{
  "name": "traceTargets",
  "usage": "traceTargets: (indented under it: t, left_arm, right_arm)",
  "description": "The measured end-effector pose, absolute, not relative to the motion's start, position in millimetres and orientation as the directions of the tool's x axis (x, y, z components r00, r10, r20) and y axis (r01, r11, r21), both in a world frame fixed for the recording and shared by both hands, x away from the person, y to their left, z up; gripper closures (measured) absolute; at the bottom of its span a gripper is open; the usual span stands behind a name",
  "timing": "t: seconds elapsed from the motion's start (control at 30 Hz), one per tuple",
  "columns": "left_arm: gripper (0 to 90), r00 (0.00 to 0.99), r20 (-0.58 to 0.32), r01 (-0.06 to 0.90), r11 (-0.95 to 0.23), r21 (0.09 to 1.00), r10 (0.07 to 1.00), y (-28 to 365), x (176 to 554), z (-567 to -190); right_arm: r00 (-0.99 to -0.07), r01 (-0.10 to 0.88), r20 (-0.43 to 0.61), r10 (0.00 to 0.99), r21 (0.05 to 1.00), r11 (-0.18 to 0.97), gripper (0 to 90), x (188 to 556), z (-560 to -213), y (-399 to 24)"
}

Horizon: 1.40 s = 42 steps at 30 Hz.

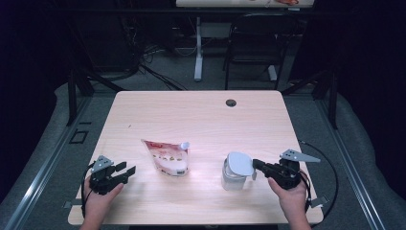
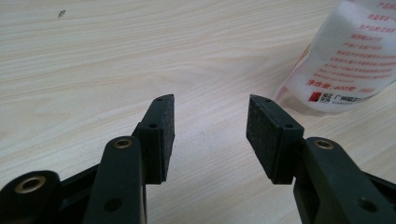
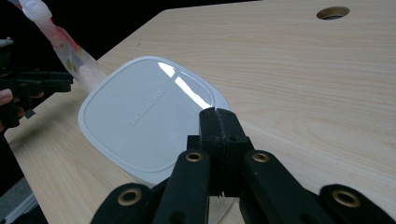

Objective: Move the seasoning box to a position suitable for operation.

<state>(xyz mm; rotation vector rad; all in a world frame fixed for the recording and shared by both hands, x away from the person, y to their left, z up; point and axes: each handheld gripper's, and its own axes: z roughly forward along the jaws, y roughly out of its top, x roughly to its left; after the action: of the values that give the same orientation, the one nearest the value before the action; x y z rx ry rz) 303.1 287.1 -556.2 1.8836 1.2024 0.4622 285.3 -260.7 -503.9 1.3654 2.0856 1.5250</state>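
Black jaws of the right gripper (image 3: 218,116) are pressing together — tips sitting just over the white lid (image 3: 144,116) of a clear container (image 1: 234,178), whether they are pinching its edge I cannot tell. Left gripper (image 2: 211,135) jaws are standing apart, nothing between them, hovering over the wooden table (image 1: 201,115). A spouted pouch (image 1: 167,155) with red print is lying at 2 o'clock from the left gripper, near its right jaw, not touching. Container is sitting at 9 o'clock of the right hand (image 1: 292,194). Cable hole (image 1: 231,102) at the table's 12 o'clock edge — well apart from everything.
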Motion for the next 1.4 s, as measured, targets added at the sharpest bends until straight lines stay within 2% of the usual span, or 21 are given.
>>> traceTargets:
  t: [0.23,0.47,1.17,1.4]
  left_arm:
    - [52.1,0.474,-0.122,0.565,-0.195,0.802,0.872,287.1,303.1,-556.1]
    - [52.1,0.474,-0.122,0.565,-0.195,0.802,0.872,287.3,303.2,-556.0]
    - [52.1,0.475,-0.123,0.562,-0.193,0.805,0.871,288.3,302.8,-555.2]
    - [52.1,0.475,-0.123,0.562,-0.193,0.804,0.871,287.9,302.6,-555.0]
  right_arm:
    - [-0.533,0.553,0.323,0.782,0.833,0.033,90.0,285.1,-505.9,-262.1]
    - [-0.525,0.566,0.364,0.769,0.824,-0.004,90.0,286.3,-509.4,-265.1]
    - [-0.498,0.596,0.344,0.796,0.802,0.026,90.0,286.9,-519.3,-268.7]
    - [-0.479,0.575,0.245,0.843,0.813,0.091,80.0,282.6,-521.8,-270.2]
